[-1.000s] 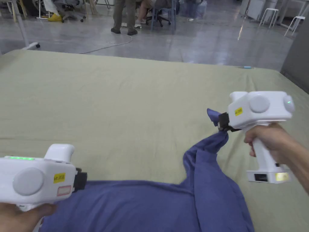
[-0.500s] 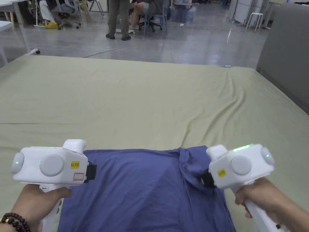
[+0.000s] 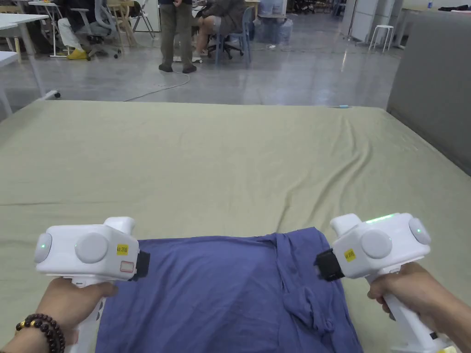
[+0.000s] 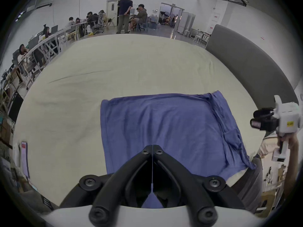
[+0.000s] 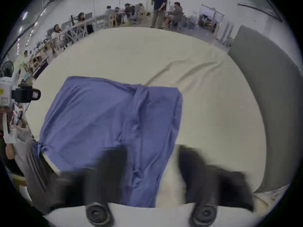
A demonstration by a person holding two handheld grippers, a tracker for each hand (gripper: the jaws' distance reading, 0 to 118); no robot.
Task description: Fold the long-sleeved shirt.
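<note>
On the green-sheeted bed [image 3: 230, 151], the blue shirt [image 3: 221, 294] lay flat, its sleeve [image 3: 303, 294] freshly folded across; the right hand-held gripper [image 3: 327, 265] had released it, jaws wide, while the left hand-held gripper [image 4: 152, 150] hovered pinched closed, empty.

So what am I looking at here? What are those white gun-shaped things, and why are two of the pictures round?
Those are hand-held tongs, not a robot: a person grips one in each hand. One picture comes from a camera on the person's head; the round ones come from cameras riding on each tool. On the sheet-covered bed lies a blue long-sleeved shirt, one sleeve laid over its body. The left tongs are closed with nothing between them; the right tongs are open. Neither holds the shirt.
</note>
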